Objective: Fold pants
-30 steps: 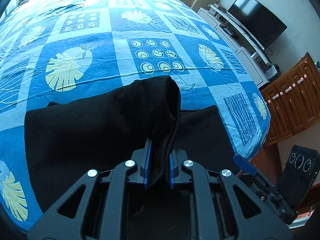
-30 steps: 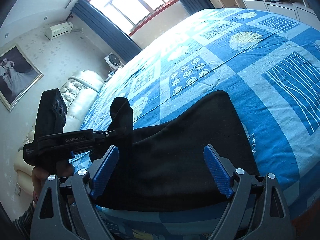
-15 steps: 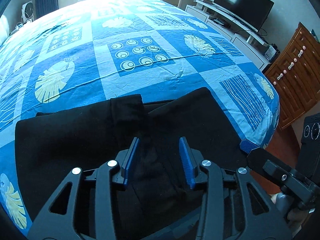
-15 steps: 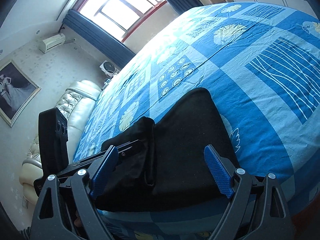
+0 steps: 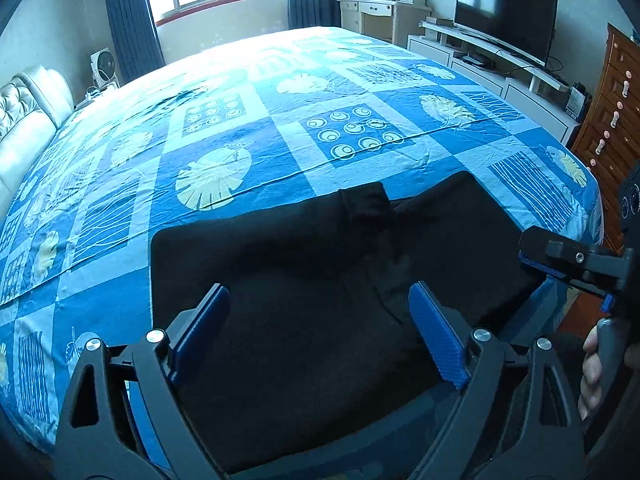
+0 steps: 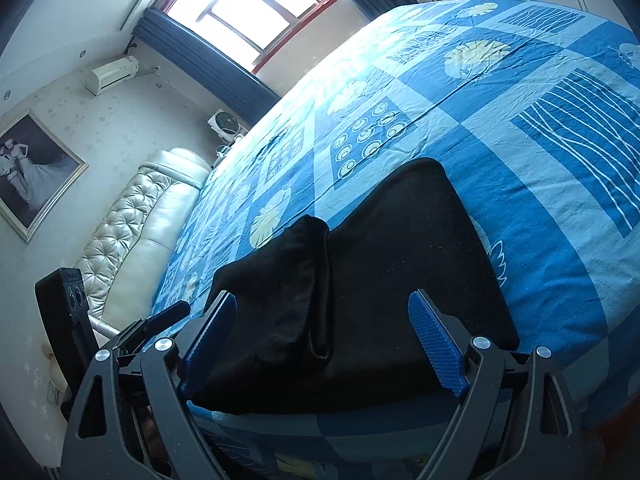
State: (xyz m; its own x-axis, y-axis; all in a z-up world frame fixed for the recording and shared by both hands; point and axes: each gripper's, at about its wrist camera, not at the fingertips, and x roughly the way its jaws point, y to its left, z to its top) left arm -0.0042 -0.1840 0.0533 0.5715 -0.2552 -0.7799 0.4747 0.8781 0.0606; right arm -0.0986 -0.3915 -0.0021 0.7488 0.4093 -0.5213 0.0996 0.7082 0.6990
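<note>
Both our grippers hang empty over the black pants point(image 5: 304, 296) lying folded low in the frame on the blue bedspread point(image 5: 224, 128), left gripper point(image 5: 320, 334) widening its jaws, right gripper point(image 6: 324, 340) spread wide, apparently freeing the fold.

Readable text: we find none in either view.
Left gripper point(image 6: 168, 314): we see a faint pale marking low on its black housing in the right wrist view, at the near left, but it is too small and dim for us to read. Its jaws are opening, and the pants point(image 5: 304, 288) lie between them, not pressed by the pads.
Top of its camera block: we see a thin pale strip at the upper edge, with lettering we cannot make out.
Pale tag point(image 6: 54, 394): it sits low at the far left edge beside the sofa, and its print is too small for us to read.
</note>
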